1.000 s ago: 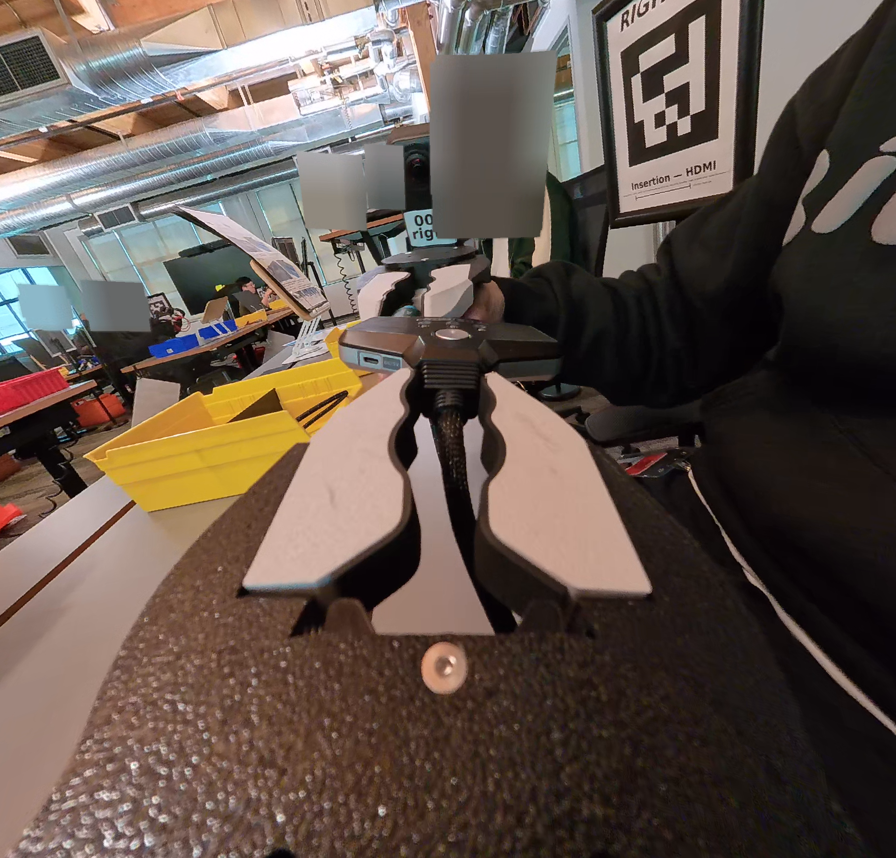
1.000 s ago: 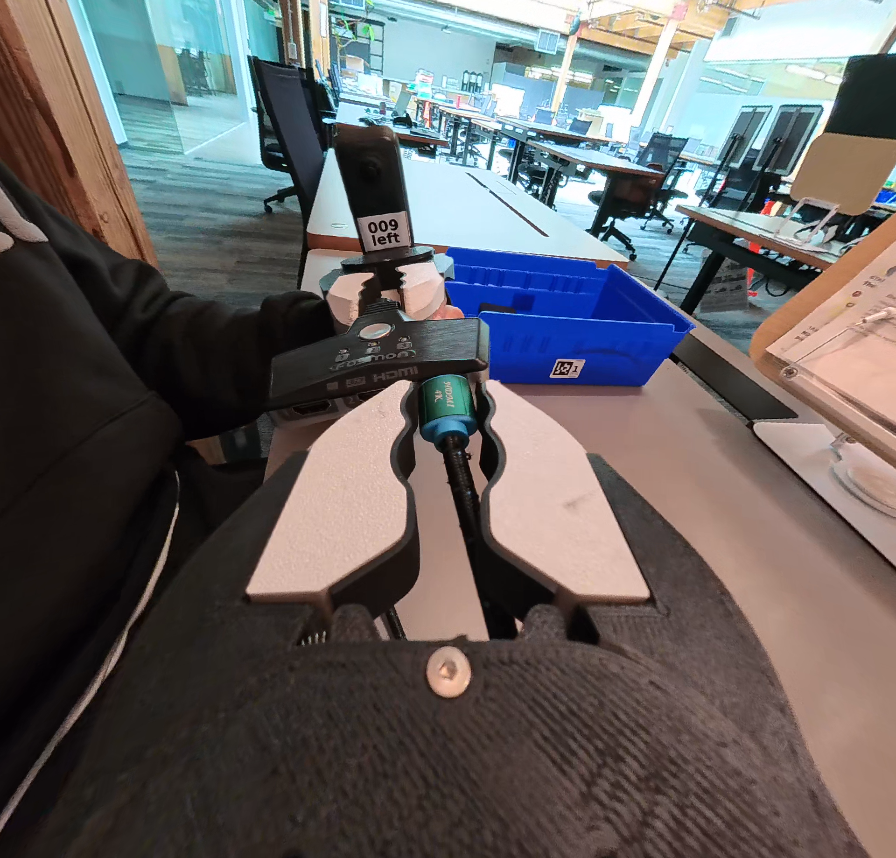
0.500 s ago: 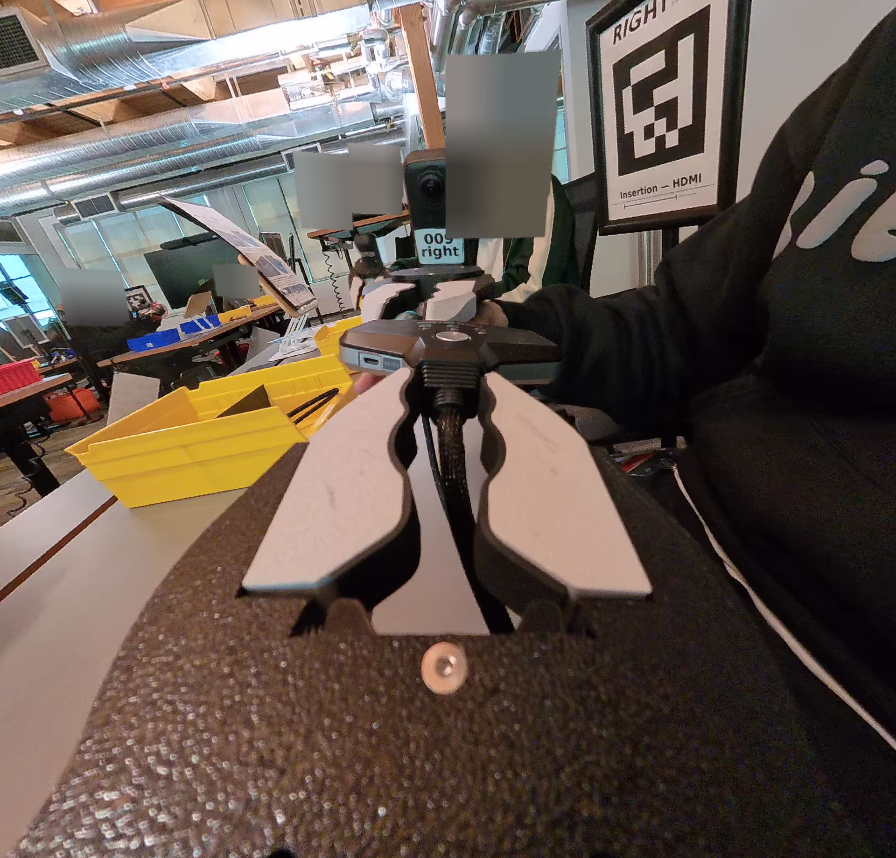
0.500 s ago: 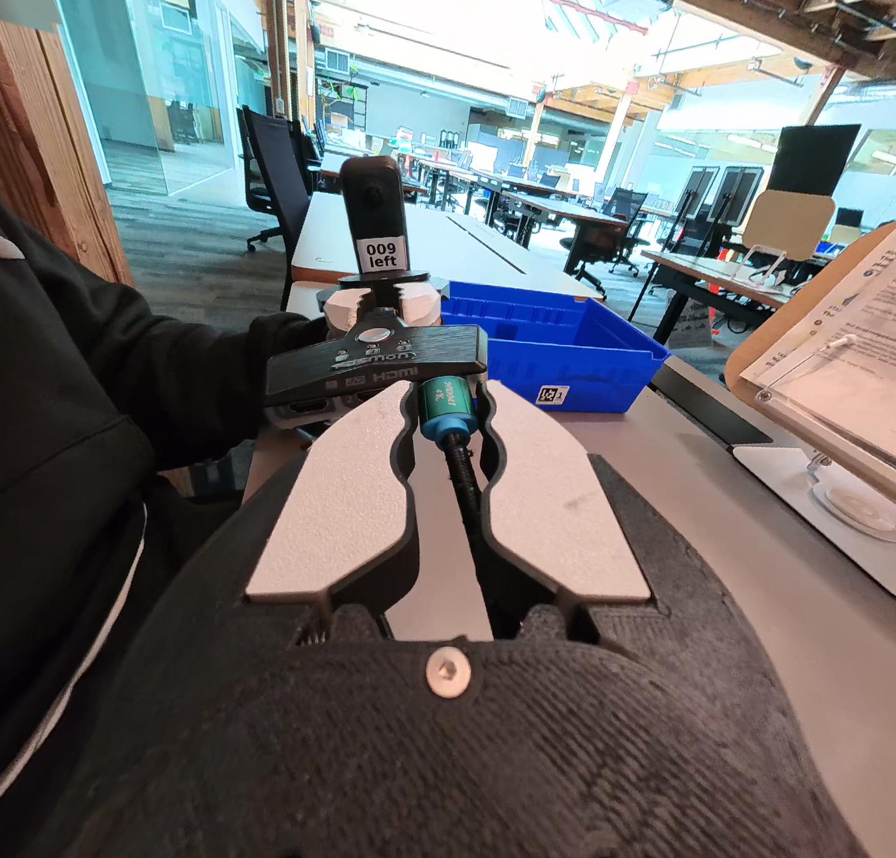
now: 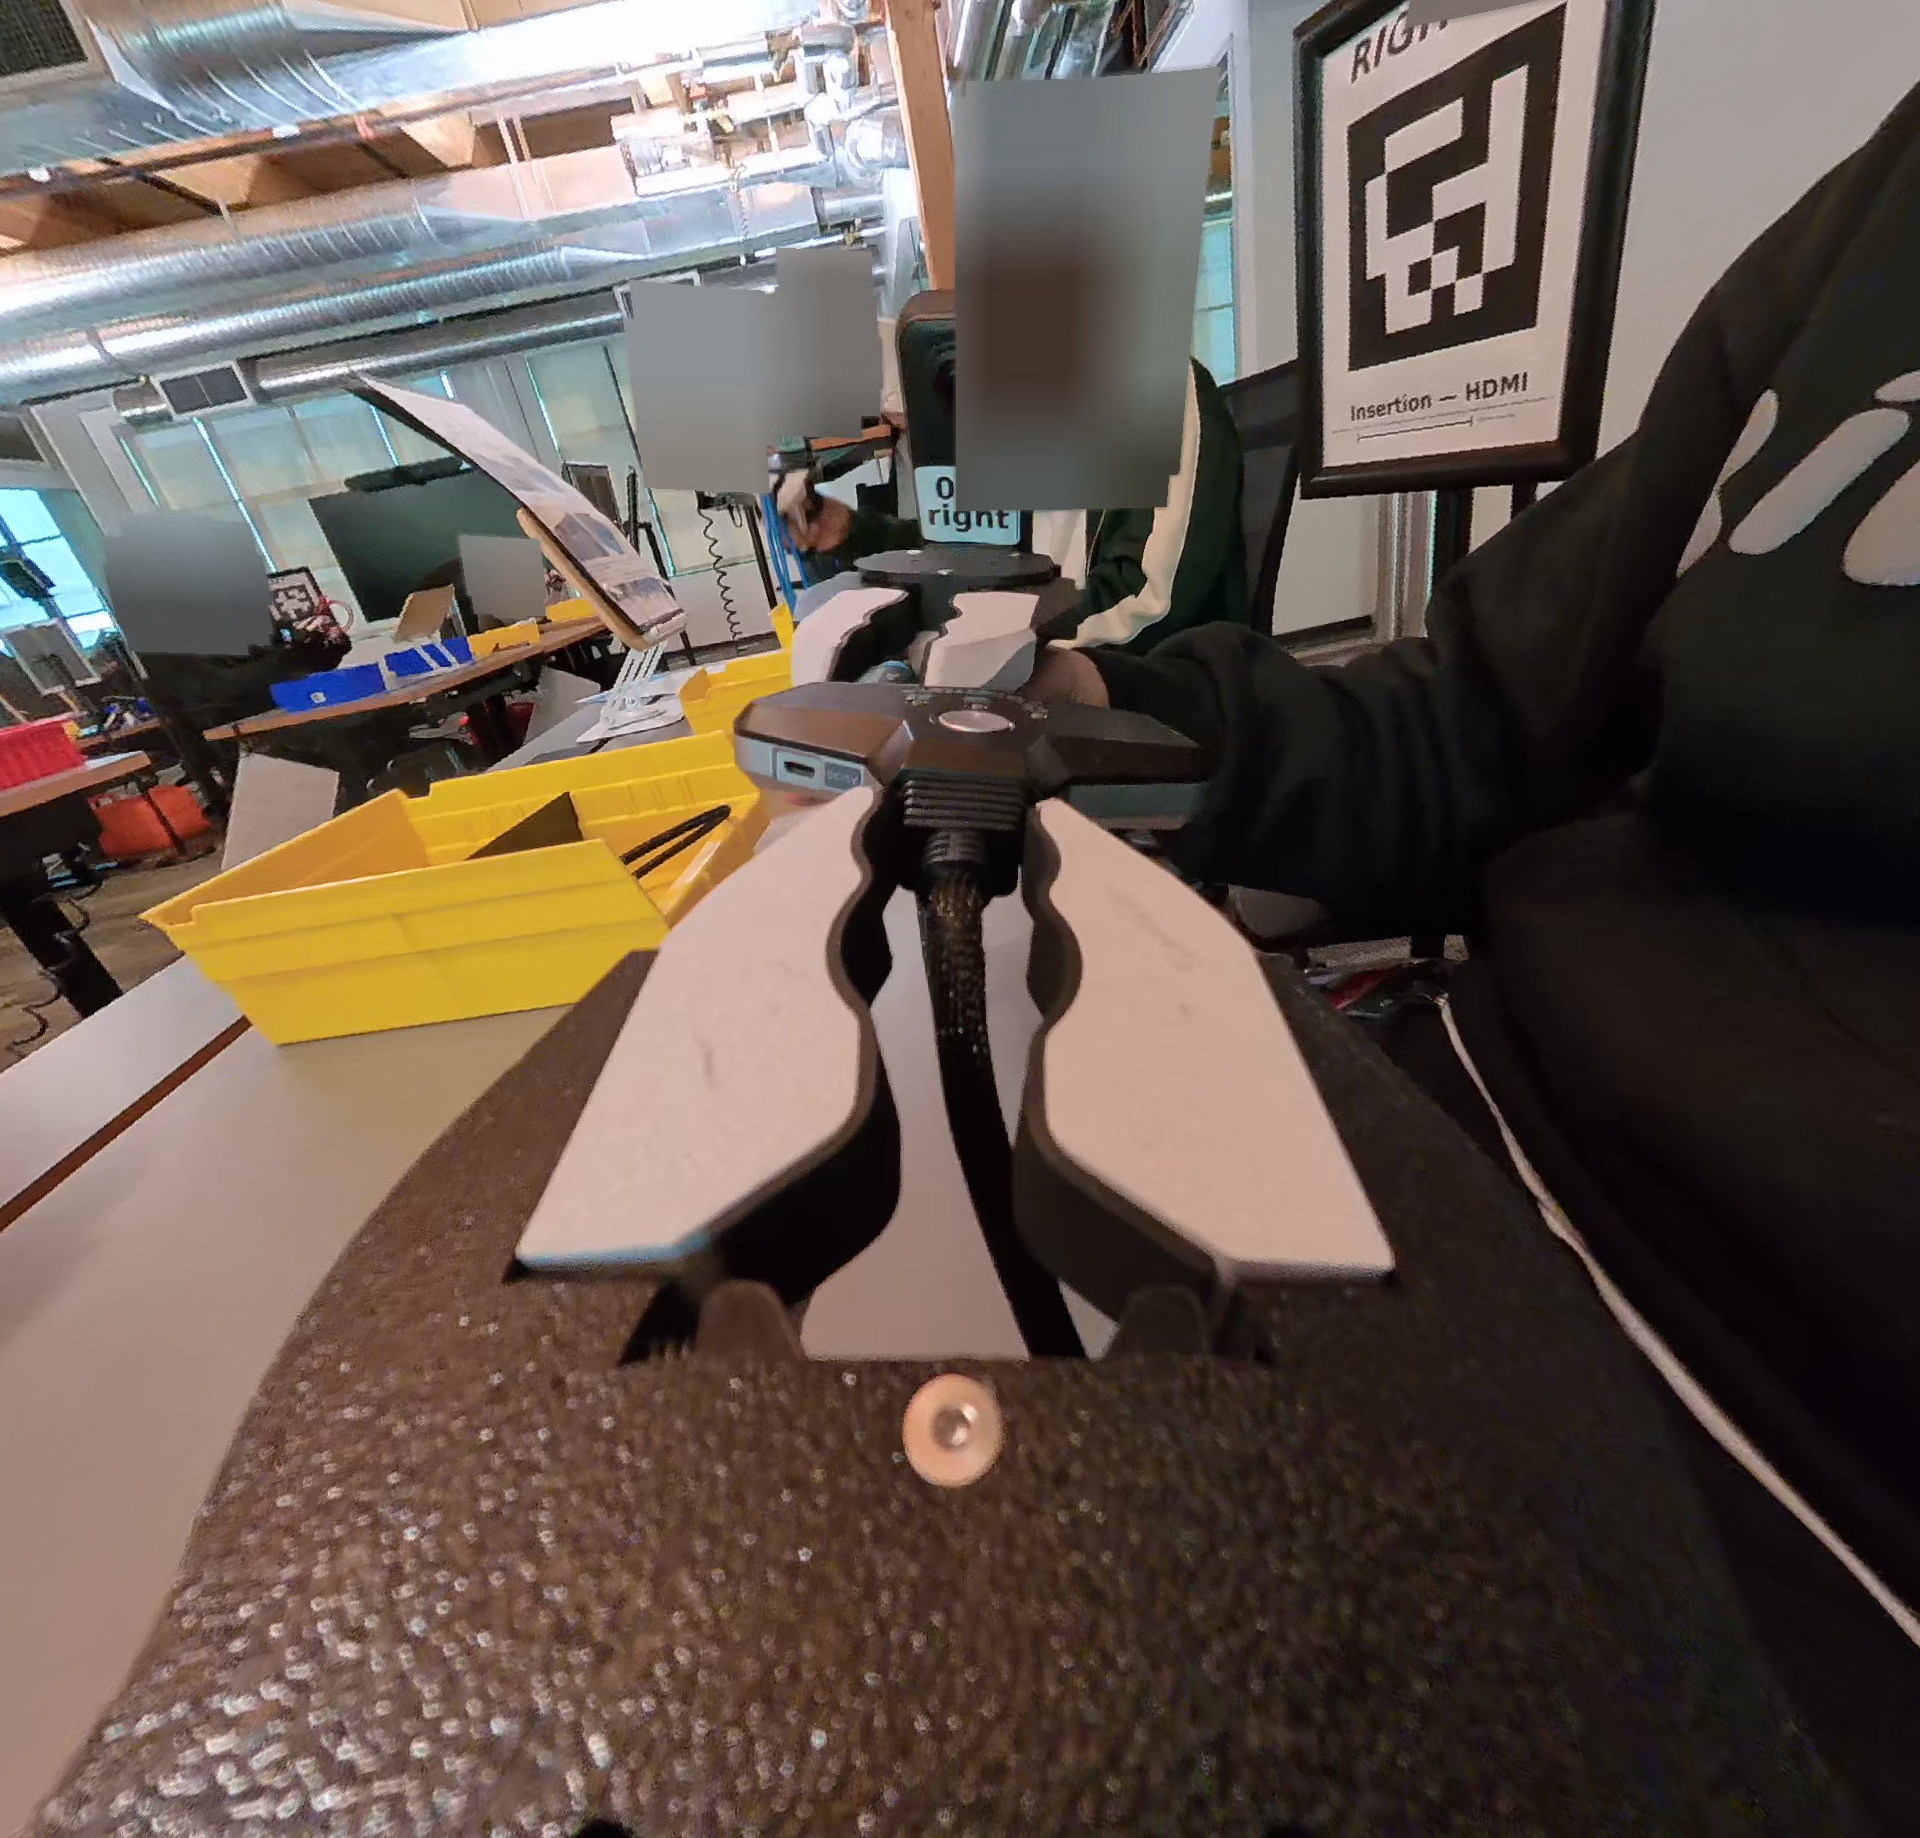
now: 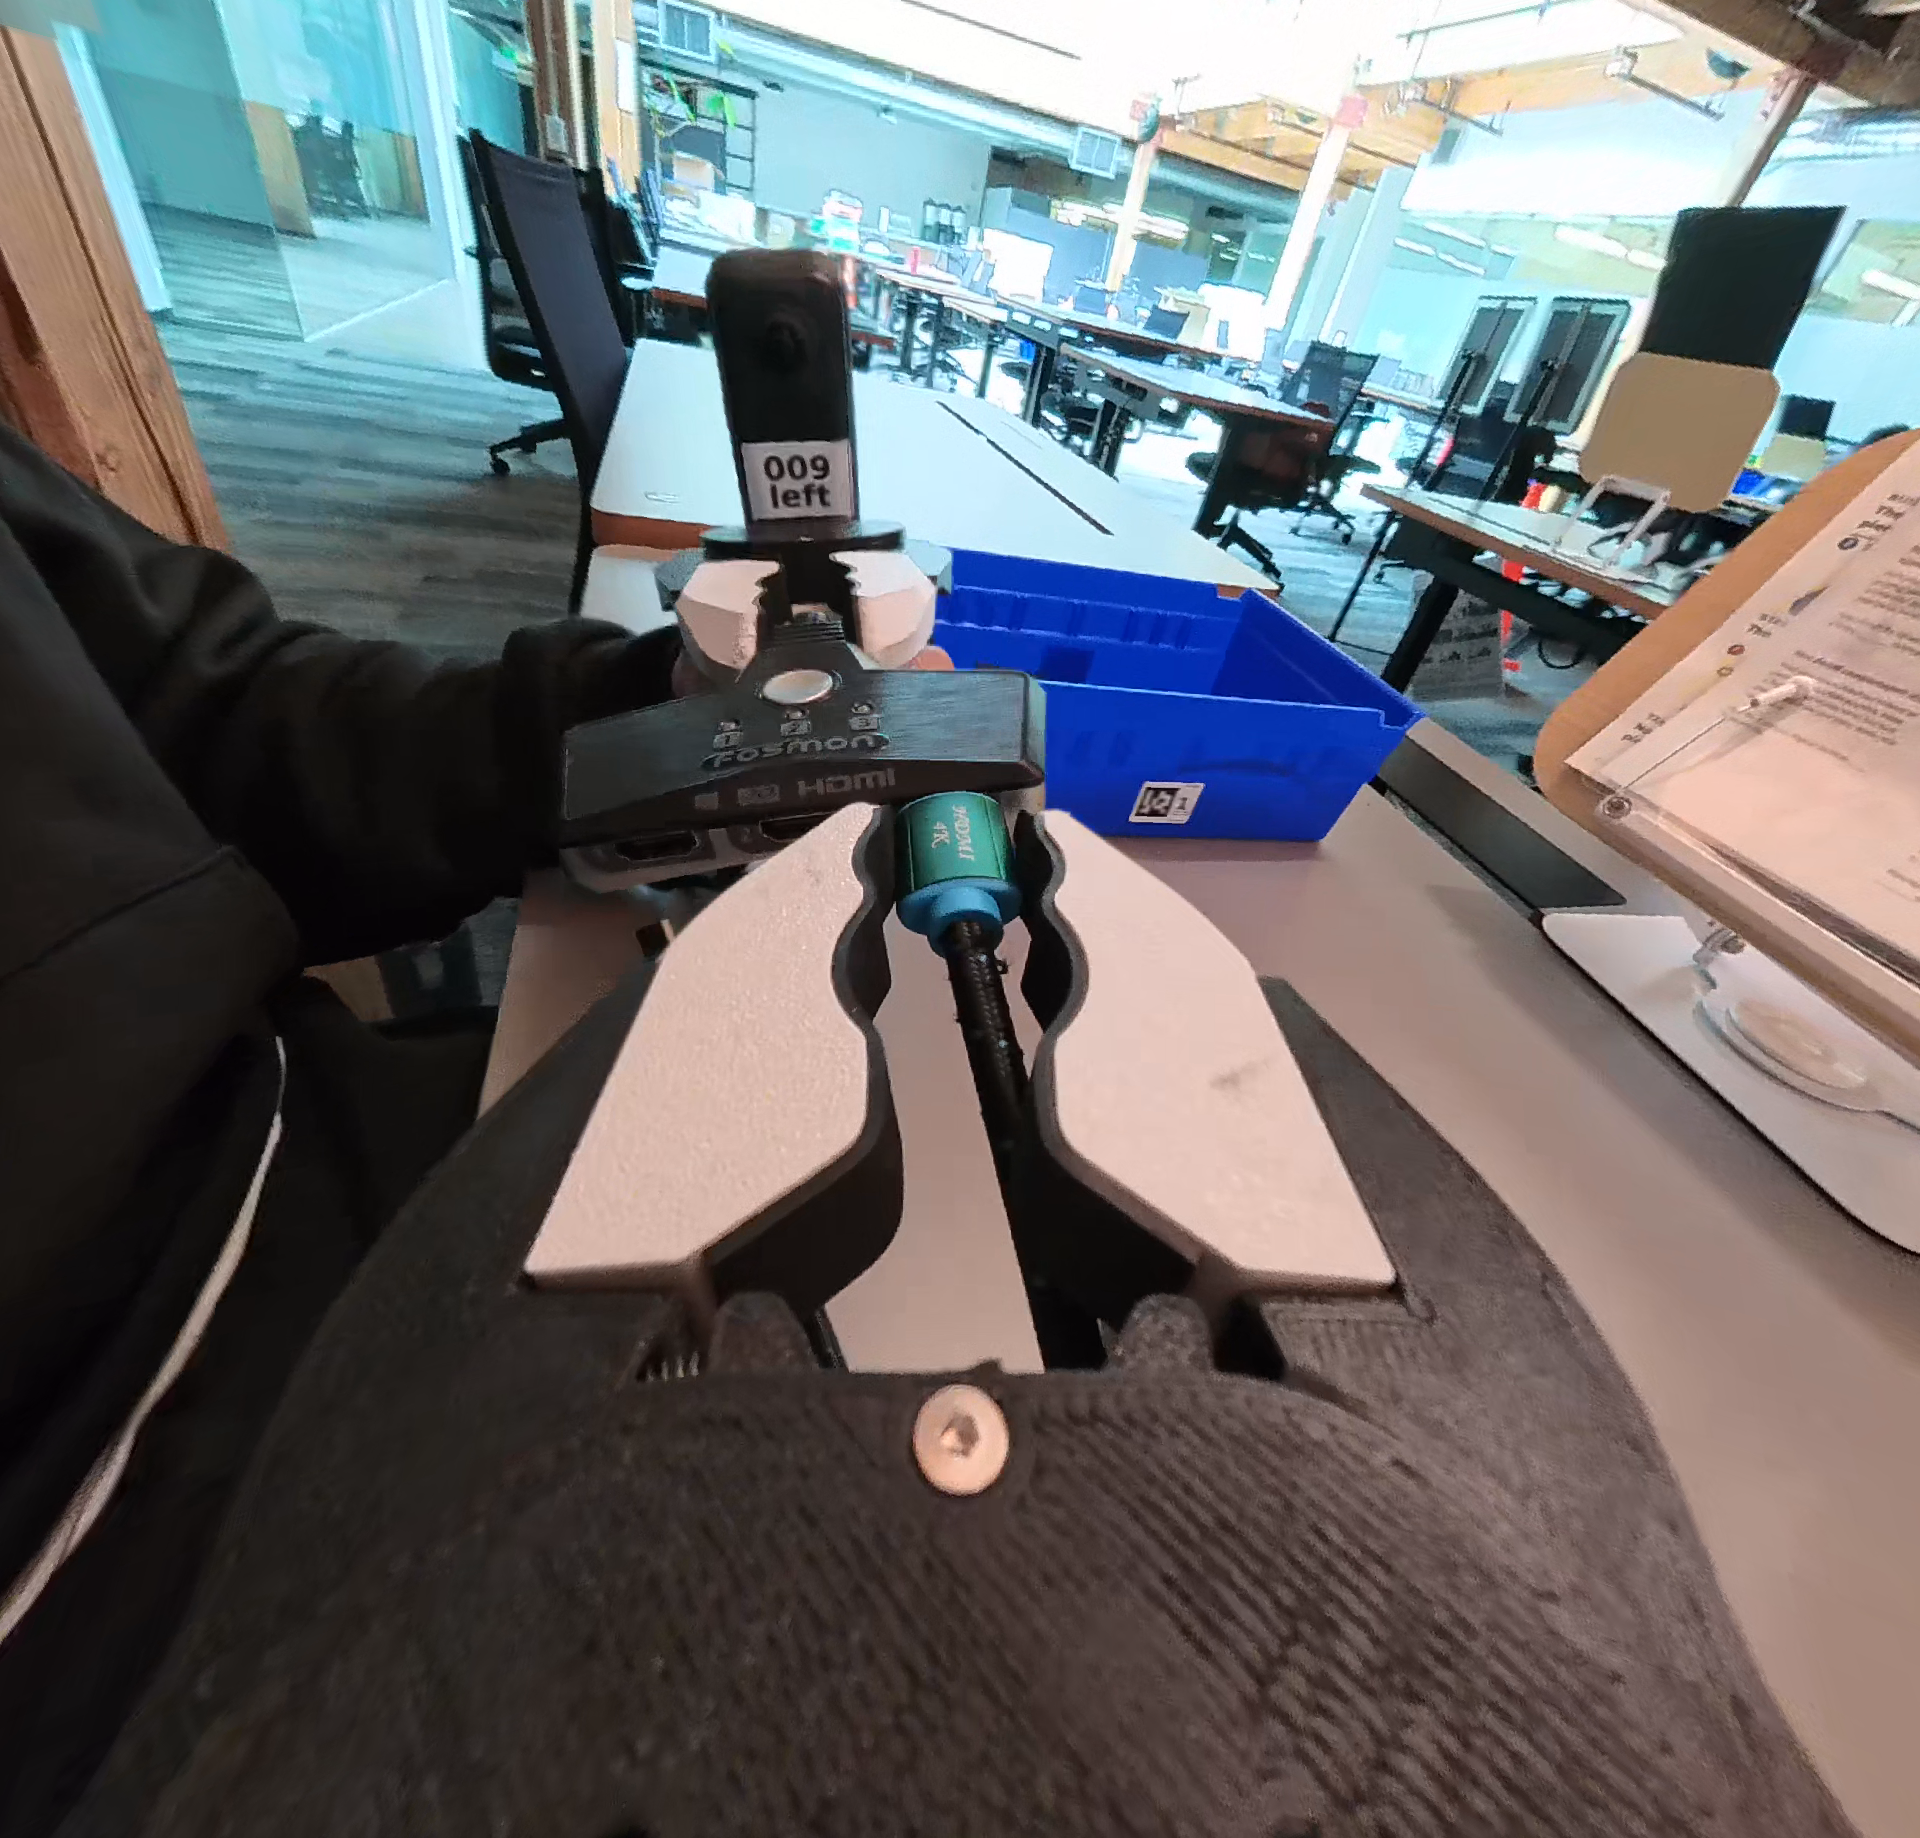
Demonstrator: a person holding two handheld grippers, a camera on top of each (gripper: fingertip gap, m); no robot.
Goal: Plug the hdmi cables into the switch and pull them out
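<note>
Switch (image 6: pixel 800 749): black, flat, held level above the bench (image 6: pixel 1507 1009) between both grippers, long axis crosswise. Left gripper (image 5: pixel 958 812): jaws clenched on black braided-cable plug (image 5: pixel 958 796). Right gripper (image 6: pixel 951 843): jaws clenched on green plug (image 6: pixel 951 843), pointing into the switch's near edge.

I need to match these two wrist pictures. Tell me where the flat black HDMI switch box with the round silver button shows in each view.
Left wrist view: the flat black HDMI switch box sits just above centre, right past the left gripper.
Right wrist view: it sits left of centre, above the right gripper.
Shared landmark: its round silver button.
</note>
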